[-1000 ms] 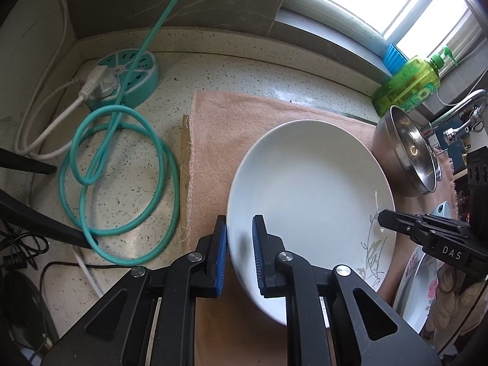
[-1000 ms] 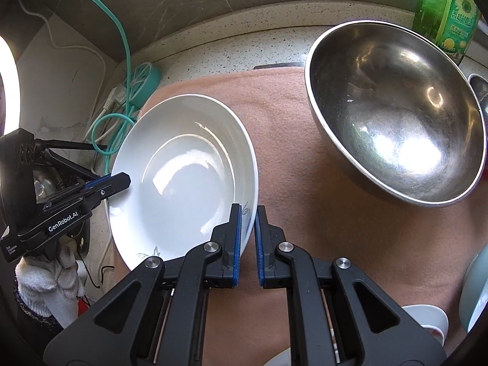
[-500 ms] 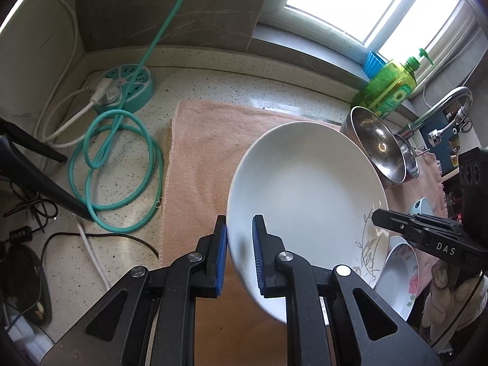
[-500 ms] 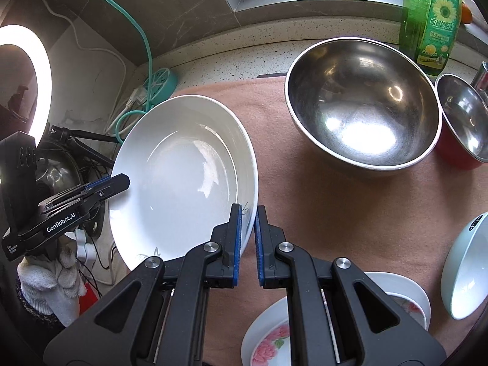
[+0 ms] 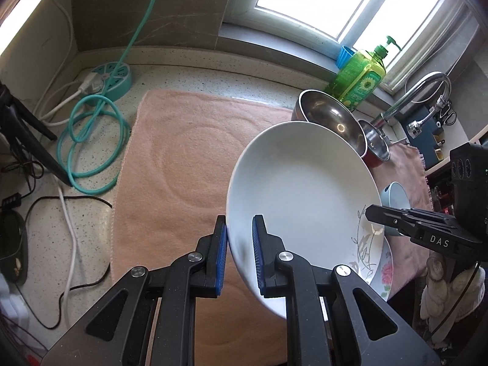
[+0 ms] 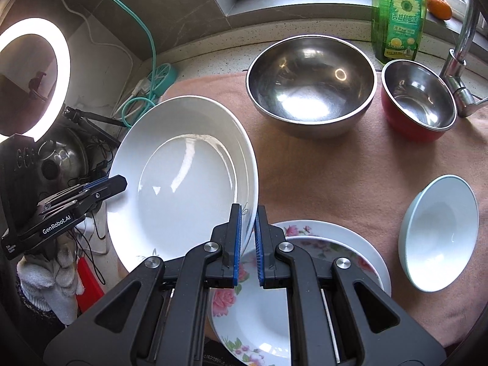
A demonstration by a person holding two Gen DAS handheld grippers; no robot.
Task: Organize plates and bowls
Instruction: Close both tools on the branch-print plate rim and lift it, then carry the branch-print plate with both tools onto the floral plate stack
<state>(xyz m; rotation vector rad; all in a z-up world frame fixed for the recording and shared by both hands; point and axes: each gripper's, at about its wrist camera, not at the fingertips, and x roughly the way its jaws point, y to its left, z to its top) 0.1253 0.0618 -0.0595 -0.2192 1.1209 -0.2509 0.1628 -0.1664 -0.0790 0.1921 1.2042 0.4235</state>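
A large white plate point(image 5: 305, 189) with a small grey leaf print hangs tilted above the pink cloth point(image 5: 183, 158). My left gripper point(image 5: 239, 224) is shut on its left rim. My right gripper point(image 6: 248, 210) is shut on the opposite rim of the same plate point(image 6: 183, 183). Just below the right gripper lie two stacked floral plates point(image 6: 320, 244). A pale blue bowl point(image 6: 439, 238) sits tipped at the right. At the back stand a big steel bowl point(image 6: 311, 82) and a red bowl point(image 6: 418, 97) with a steel inside.
A green soap bottle point(image 6: 396, 15) and a tap point(image 6: 457, 70) stand by the window sill. A teal power strip point(image 5: 109, 79) with a coiled cable point(image 5: 91, 143) lies left of the cloth. A ring light point(image 6: 33, 76) glows at the far left.
Both grippers have lifted the white plate off the cloth and carried it back toward the near right. The floral plates and the blue bowl have come into view.
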